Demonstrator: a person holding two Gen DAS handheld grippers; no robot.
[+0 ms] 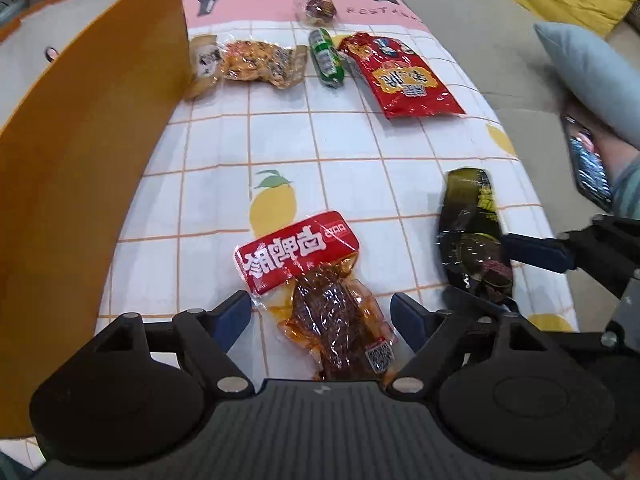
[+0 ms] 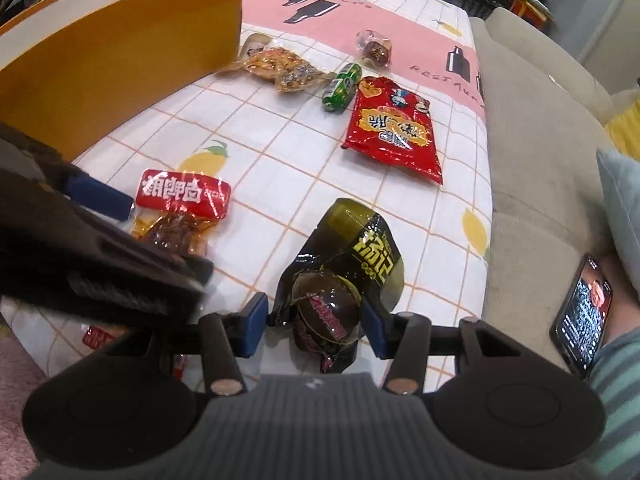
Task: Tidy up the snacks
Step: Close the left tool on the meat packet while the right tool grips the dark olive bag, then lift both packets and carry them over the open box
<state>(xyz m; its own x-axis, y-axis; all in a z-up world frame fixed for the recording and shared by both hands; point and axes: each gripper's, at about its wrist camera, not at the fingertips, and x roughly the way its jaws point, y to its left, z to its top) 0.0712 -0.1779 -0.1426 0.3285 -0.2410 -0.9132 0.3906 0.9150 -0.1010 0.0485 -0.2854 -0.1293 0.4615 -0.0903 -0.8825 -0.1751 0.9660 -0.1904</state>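
Observation:
My left gripper [image 1: 320,316] is open, its jaws on either side of a clear meat snack pack with a red label [image 1: 316,280] that lies on the tablecloth; the pack also shows in the right wrist view [image 2: 180,212]. My right gripper [image 2: 314,322] is open, its blue fingers [image 2: 252,326] close around the round end of a dark green-black snack pack [image 2: 344,264], also in the left wrist view [image 1: 472,236]. An orange box [image 1: 92,128] stands at the left.
Further back lie a red chip bag [image 1: 404,76], a green tube snack [image 1: 327,58], a yellow-brown vacuum pack [image 1: 256,62] and a small round wrapped snack [image 1: 318,8]. A grey sofa [image 2: 532,152] with cushions runs along the right. A person holds a phone [image 2: 582,316] there.

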